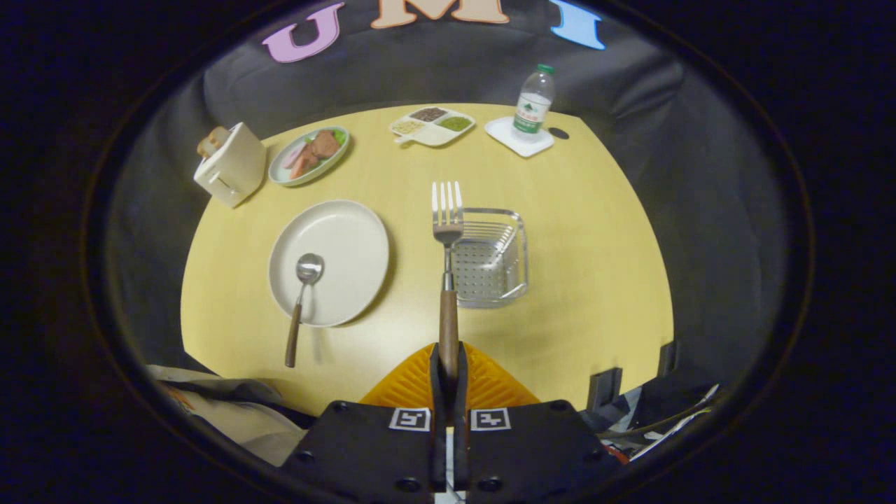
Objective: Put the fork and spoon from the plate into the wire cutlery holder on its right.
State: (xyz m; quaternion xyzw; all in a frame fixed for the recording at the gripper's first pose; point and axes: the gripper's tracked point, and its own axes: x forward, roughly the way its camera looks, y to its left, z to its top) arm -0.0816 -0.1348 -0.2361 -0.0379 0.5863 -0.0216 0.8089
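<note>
**Fork held above the table**

My gripper (449, 364) is clenched on the wooden handle of the fork (447, 231), in the lower centre of the frame. Its prongs point away, over the left edge of the wire holder (491, 260). The spoon (303, 294) lies on the plate (350, 238), left of centre, its handle hanging over the near rim.

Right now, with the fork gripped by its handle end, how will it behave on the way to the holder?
The fork looks rigid metal, so no flex. The gripper pinches only its wooden handle end, so the head may pivot or droop. The smooth handle could slip.
</note>
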